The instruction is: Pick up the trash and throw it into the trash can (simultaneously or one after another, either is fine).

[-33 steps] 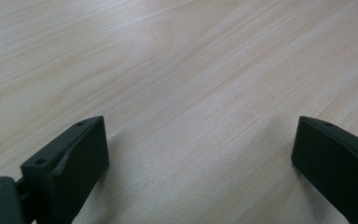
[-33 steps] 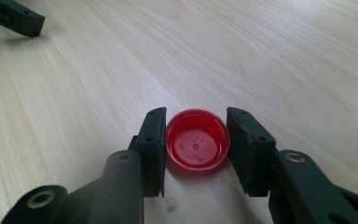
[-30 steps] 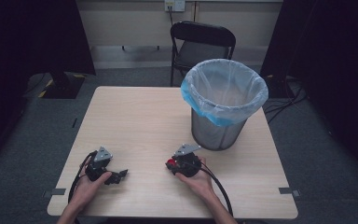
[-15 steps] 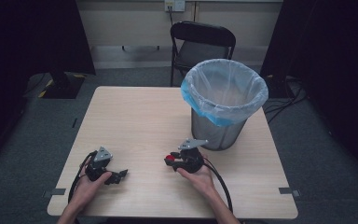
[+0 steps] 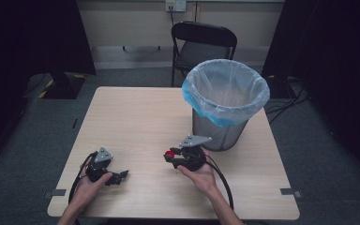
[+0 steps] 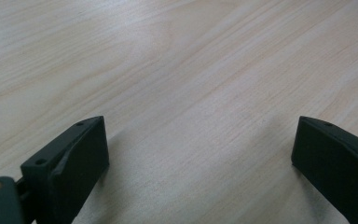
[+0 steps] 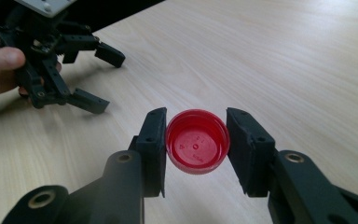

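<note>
Resting low near the table's [image 5: 136, 117] front left edge, the left gripper [image 5: 117, 177] sits in the person's left hand [image 5: 86, 190], its jaws spread wide with only bare wood between them in the left gripper view; its tips point toward the table's middle. The left half of the tabletop beyond it is open wood, all the way to the far edge.

Just right of centre, the right gripper [image 5: 170, 157] is held in the right hand [image 5: 201, 177] above the front part of the table, jaws pointing left toward the other gripper. Its two jaws are closed on a small red bottle cap [image 7: 196, 147], pinched at its sides, open side facing the camera in the right gripper view. The two grippers stand apart, with a strip of bare wood between them.

Behind and right of the right gripper, near the table's right edge, stands a mesh waste bin [image 5: 225, 110] lined with a blue-tinted bag, close to the gripper's grey plate. A black folding chair [image 5: 201, 47] stands on the floor past the far edge.
</note>
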{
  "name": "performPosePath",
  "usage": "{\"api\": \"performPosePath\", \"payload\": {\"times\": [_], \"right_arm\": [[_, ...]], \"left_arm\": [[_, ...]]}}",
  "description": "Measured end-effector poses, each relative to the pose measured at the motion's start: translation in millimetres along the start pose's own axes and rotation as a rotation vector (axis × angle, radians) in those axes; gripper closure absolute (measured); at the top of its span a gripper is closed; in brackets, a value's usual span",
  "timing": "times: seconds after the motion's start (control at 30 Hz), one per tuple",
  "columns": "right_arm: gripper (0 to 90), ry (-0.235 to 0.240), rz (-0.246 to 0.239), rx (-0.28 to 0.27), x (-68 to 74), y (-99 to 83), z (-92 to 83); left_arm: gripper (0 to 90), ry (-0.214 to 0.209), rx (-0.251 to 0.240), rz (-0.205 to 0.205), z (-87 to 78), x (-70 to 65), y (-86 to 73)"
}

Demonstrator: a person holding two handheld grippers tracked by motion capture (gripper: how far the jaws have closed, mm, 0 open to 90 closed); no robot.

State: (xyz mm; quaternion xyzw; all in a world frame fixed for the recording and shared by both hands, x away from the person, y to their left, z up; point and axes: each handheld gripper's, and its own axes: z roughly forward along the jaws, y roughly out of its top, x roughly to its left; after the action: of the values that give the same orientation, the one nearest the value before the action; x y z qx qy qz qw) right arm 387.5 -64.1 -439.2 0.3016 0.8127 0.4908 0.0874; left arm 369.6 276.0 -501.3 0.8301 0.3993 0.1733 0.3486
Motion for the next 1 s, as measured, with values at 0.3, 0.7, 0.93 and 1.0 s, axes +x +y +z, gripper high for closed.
{"api": "performPosePath", "payload": {"times": [0.3,0.7,0.93,1.0], "right_arm": [[59.9,0.015,-0.026,-0.021,5.7,13.3,-7.3],[59.9,0.037,-0.038,-0.03,9.4,30.9,-16.8],[59.9,0.036,-0.056,-0.052,12.0,47.0,-26.1],[59.9,0.059,-0.048,-0.07,13.3,51.7,-29.7]], "left_arm": [[3.2,0.0,0.0,0.0,0.0,0.0,0.0],[3.2,0.0,0.001,0.0,-0.1,0.0,0.0],[3.2,0.0,0.001,0.001,0.0,0.0,0.0],[3.2,0.0,0.0,0.0,0.0,0.0,0.0]]}}
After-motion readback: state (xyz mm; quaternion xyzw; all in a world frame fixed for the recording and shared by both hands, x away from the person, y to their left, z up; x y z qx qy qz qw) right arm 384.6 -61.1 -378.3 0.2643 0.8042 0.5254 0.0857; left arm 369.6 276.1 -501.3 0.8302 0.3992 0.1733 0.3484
